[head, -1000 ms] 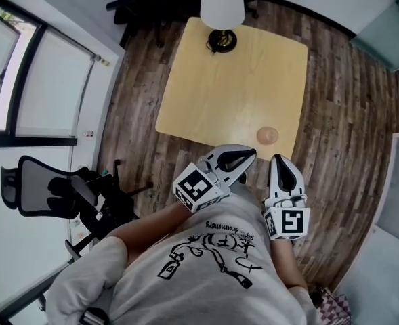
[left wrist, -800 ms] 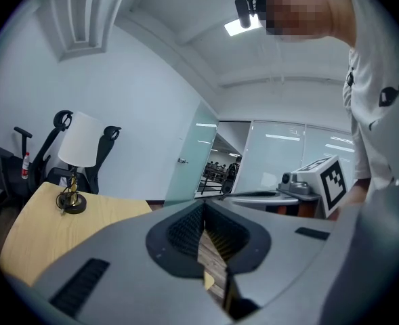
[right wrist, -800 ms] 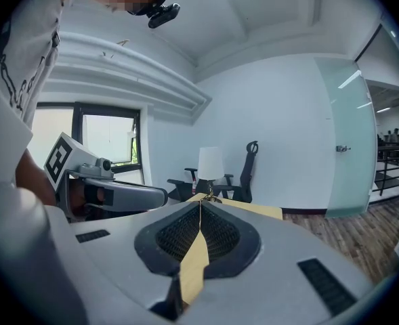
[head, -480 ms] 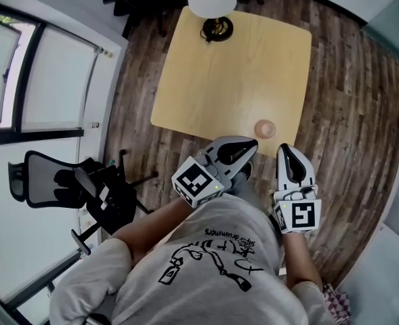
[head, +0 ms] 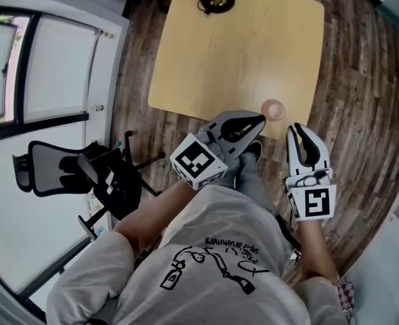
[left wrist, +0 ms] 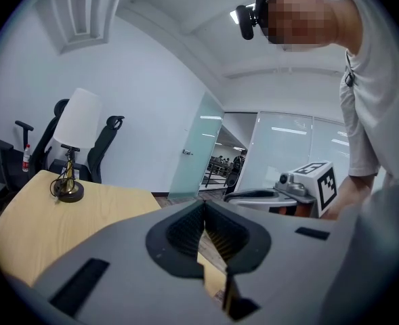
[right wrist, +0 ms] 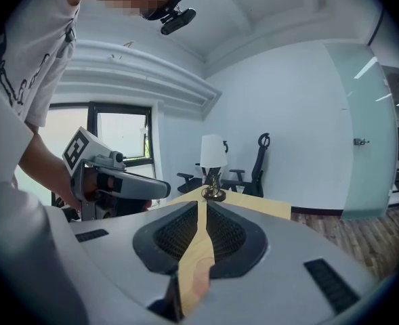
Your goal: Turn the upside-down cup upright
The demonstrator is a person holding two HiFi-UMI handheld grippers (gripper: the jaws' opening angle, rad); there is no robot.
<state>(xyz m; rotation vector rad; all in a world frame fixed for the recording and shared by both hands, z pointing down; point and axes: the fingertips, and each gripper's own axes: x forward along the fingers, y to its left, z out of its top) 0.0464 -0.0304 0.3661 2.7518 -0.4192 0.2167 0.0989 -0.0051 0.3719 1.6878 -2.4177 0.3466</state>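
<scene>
Cup [head: 273,109] on table [head: 219,59] near edge, at 1 o'clock of left gripper [head: 260,118], 11 o'clock of right gripper [head: 296,128]. Both grippers' fingers together, not touching cup.

Grey T-shirt [head: 185,230], upside-down print, seemingly "drummers", rest unreadable

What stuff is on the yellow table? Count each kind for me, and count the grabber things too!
Cup: 1
Lamp: 1
Grippers: 2, the left gripper and the right gripper, both with jaws shut and empty
Total: 4
</scene>
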